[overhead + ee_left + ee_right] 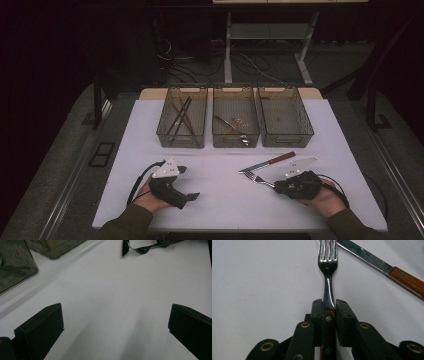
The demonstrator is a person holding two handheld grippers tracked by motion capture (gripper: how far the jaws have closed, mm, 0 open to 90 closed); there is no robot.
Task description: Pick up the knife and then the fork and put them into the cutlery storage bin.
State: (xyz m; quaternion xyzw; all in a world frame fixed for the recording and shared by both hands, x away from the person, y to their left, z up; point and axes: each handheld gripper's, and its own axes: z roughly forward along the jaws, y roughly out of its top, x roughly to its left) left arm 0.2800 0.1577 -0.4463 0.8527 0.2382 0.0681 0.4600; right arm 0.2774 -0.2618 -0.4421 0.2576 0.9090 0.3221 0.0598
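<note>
I have the white table [220, 195] in front of me with 3 mesh bins [235, 117] in a row along its far edge — sorted cutlery already lies in 2 of them, so I judge the fork belongs there too. My left gripper [186, 186] rests near the front-left corner, jaws spread wide on nothing, kept clear of the work. My right gripper [329, 306] is clamped on the fork [328, 265] by its wooden handle, tines forward, toward the front-right corner — the knife [384, 266] lies just beside it
</note>
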